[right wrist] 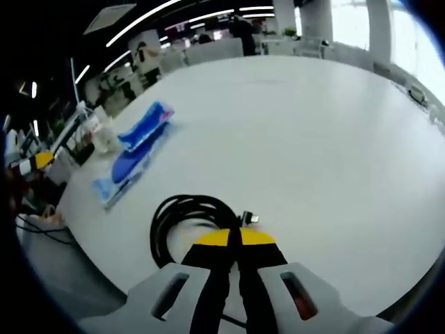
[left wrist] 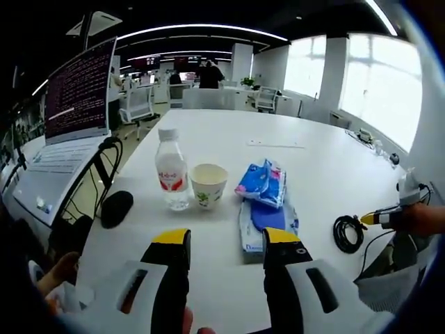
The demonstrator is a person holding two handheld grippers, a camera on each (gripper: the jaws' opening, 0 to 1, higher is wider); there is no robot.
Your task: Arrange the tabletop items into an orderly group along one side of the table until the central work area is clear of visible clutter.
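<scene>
A: Where does the coiled black cable (right wrist: 186,226) sit relative to the right gripper (right wrist: 233,240)?

B: In the right gripper view it lies at lower centre, touching the yellow tips, with its plug end just right of them. The jaws look pressed together, probably pinching a strand, though I cannot tell for sure that anything is between them. The coil spreads to the left of the tips, toward the blue tissue packs (right wrist: 135,149) in the upper left.

A: And the left gripper (left wrist: 227,245)?

B: Its jaws stand wide apart, holding nothing, low in the left gripper view. Straight ahead between them is bare white table (left wrist: 313,174); beyond stand the water bottle (left wrist: 171,170), the paper cup (left wrist: 208,184) beside it, and the tissue packs (left wrist: 263,198), long axis running away from the jaws. The cable (left wrist: 348,233) is far right, with the right gripper's yellow tip (left wrist: 367,218) against it.

A: So which hand moves?

B: The right, I'd judge: drag the coil left toward the packs.
</scene>
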